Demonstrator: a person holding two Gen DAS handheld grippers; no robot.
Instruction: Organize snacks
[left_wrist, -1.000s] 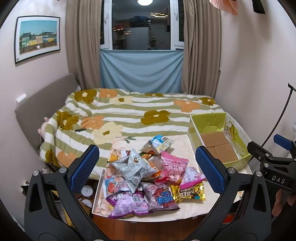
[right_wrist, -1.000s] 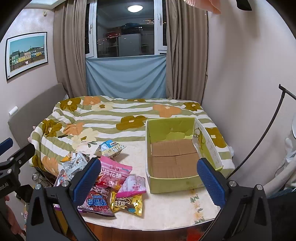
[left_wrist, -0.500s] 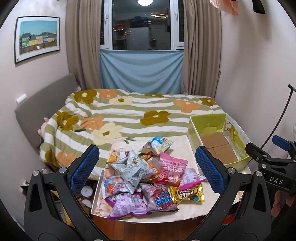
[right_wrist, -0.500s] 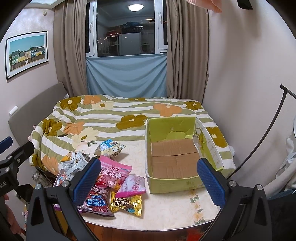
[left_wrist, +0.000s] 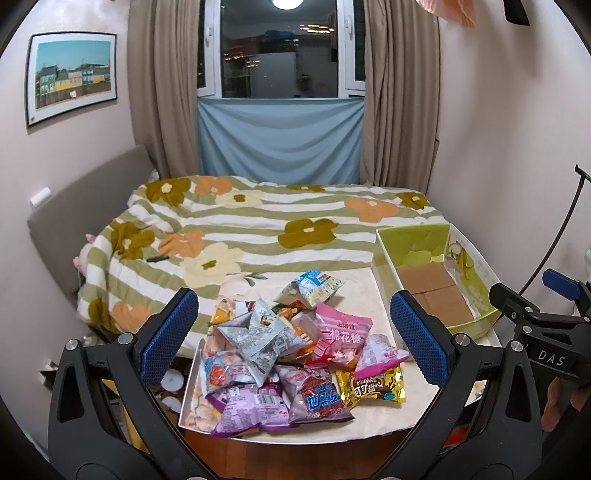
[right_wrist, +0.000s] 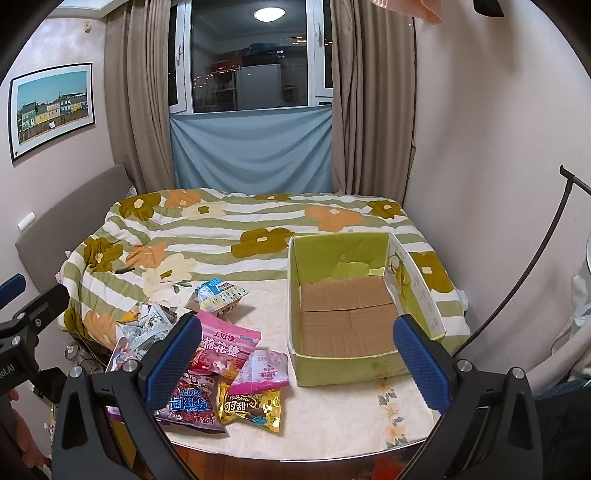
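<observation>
A pile of snack packets (left_wrist: 291, 347) lies on the left of a white floral table (left_wrist: 369, 424); it includes a pink packet (left_wrist: 343, 334), a gold packet (left_wrist: 373, 386) and a grey packet (left_wrist: 258, 332). An open green cardboard box (right_wrist: 354, 314), empty inside, stands on the table's right. My left gripper (left_wrist: 295, 338) is open and empty, hovering above and in front of the pile. My right gripper (right_wrist: 299, 362) is open and empty, in front of the box and the pile's right edge (right_wrist: 229, 373).
A bed with a striped floral blanket (left_wrist: 258, 229) lies right behind the table. Walls stand to the left and right. A black stand pole (right_wrist: 535, 266) leans at the right. The table's front edge (right_wrist: 314, 448) is close below the grippers.
Both grippers have drifted very slightly; the scene has shifted a little in each view. Nothing was picked up or moved.
</observation>
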